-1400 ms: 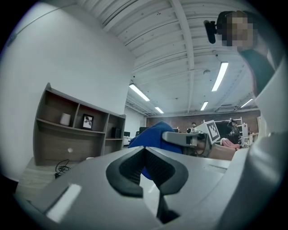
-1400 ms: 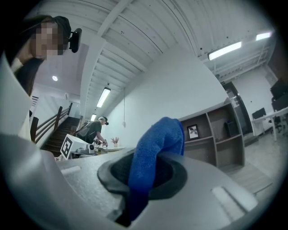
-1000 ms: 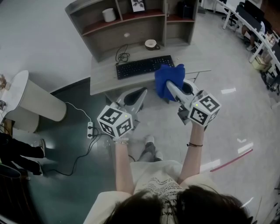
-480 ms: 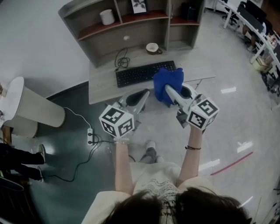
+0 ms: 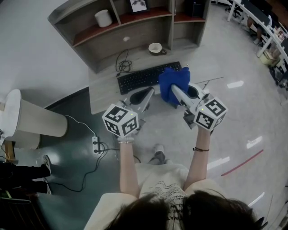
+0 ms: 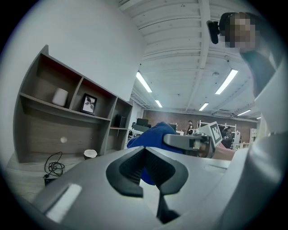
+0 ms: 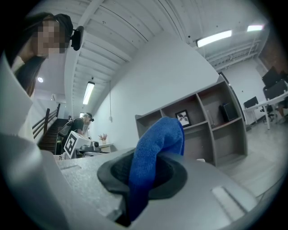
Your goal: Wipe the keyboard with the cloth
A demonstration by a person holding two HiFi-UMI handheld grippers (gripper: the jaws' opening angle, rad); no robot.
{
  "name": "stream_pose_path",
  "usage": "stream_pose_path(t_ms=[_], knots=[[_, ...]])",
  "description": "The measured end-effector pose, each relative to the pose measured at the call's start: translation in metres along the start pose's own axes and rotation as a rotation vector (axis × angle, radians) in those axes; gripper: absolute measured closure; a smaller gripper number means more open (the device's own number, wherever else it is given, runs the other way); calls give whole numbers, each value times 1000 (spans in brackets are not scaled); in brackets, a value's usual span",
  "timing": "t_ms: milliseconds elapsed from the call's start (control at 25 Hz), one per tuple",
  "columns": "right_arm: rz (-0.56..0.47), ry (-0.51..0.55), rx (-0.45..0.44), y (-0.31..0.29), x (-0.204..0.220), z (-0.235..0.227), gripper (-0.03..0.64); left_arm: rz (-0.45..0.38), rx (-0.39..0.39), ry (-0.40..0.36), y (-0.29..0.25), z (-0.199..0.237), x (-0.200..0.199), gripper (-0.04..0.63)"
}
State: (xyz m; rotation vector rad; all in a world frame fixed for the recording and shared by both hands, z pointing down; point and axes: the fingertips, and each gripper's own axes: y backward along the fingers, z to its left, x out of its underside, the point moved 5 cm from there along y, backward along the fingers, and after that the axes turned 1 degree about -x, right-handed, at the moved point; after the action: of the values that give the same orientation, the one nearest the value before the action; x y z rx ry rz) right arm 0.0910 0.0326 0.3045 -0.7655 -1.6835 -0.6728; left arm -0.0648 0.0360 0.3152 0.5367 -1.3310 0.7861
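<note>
1. Both bare forearms reach forward from the person's chest, side by side, with a dark band point(image 5: 200, 149) on the right wrist.
2. The left tongs point(image 5: 145, 95) point(image 6: 145, 158) point at the near edge of the grey wooden desk point(image 5: 102, 91). They are pressed together with nothing between them.
3. The right tongs point(image 5: 173, 89) point(image 7: 145, 176) angle inward and are pinching a blue terry cloth point(image 5: 173, 79) point(image 7: 155, 143), whose bunched end rises past the jaws.
4. From the head view the cloth covers the right end of the black keyboard point(image 5: 146, 77), which lies along the desk; whether they touch cannot be told.
5. Behind the keyboard are a coiled black cable point(image 5: 122, 65) and a white cup point(image 5: 155, 47) with a dark inside.
6. In the grey shelf unit point(image 5: 78, 13) at the back of the desk, the left compartment holds a white cylinder point(image 5: 103, 18), the middle one a framed picture point(image 5: 138, 5), and the right one something dark.
</note>
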Motion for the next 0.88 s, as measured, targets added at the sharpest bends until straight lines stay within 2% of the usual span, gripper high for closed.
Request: stream_pose_path(t_ms=[520,880], knots=[[13,-15,101,-26,3,-35,558,41,77,-12,-36,35,1,592],[21,-30,120,-31,11,-43,558,53,119,-3,-50,41,3,592]])
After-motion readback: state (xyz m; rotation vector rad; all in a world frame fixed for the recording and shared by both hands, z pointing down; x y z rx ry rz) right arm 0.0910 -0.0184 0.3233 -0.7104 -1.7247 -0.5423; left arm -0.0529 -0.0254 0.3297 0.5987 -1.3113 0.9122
